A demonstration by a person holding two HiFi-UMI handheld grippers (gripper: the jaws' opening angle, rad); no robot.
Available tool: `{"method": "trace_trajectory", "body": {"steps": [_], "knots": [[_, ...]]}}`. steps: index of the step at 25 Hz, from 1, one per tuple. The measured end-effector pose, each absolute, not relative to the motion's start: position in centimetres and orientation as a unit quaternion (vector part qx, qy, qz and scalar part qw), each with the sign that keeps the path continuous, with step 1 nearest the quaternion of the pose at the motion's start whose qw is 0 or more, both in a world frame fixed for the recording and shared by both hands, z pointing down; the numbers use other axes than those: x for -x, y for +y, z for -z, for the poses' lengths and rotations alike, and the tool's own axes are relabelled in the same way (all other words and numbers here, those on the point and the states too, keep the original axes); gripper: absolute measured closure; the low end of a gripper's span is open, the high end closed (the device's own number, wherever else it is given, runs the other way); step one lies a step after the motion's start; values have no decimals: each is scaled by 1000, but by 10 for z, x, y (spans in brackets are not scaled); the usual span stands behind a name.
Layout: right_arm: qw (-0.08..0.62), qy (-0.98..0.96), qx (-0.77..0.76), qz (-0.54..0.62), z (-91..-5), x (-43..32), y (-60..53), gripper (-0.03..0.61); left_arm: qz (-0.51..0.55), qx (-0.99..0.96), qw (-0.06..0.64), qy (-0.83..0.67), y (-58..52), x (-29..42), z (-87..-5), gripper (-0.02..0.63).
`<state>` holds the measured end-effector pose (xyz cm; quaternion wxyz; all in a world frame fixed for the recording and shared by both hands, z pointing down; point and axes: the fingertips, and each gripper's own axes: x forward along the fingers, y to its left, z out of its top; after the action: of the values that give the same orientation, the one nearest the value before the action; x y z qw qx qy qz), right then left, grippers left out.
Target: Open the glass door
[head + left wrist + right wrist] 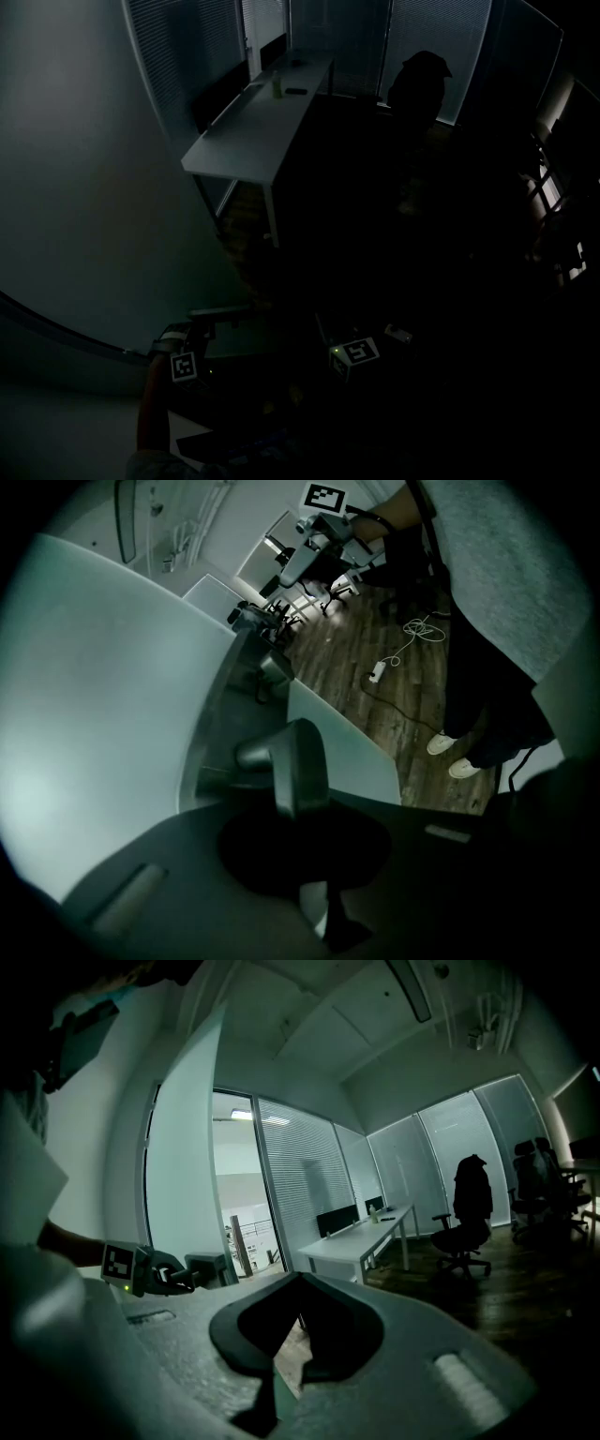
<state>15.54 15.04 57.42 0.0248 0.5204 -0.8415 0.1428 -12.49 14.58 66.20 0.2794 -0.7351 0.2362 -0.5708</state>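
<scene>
Left claw [187,1279], 7 o'clock in the head view, looks clamped on the door handle [292,766]. Right claw [281,1387] at 6 is open just a crack w/ nothing in it, and the glass door [183,1157] at 9 already stands swung off its frame, lit gap beside it. Risk imo: pull off-axis and the lever slips out, or the glass swings into smth. Count: 2 claws, 1 door, 1 handle, then 1 bench [253,122] at 11, 1 jacket-hung chair [419,84] at 1.

the left gripper's [319,907] dark body fills the bottom, a grey door handle [292,766] at its hollow's upper rim, grip unclear, with the frosted glass door [94,724] at left and a wooden floor [361,639], white cable [405,641] and a person's white shoes [452,757] at right.
</scene>
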Motion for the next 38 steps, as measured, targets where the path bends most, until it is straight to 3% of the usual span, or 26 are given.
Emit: {"method": "trace_trajectory", "body": {"steps": [19, 38], "knots": [[24, -850, -506, -143, -574, -150, 158, 576, 582, 734, 276, 215, 169, 126, -664, 604], [28, -856, -493, -152, -580, -138, 157, 575, 599, 723, 259, 227, 178, 138, -643, 463]]}}
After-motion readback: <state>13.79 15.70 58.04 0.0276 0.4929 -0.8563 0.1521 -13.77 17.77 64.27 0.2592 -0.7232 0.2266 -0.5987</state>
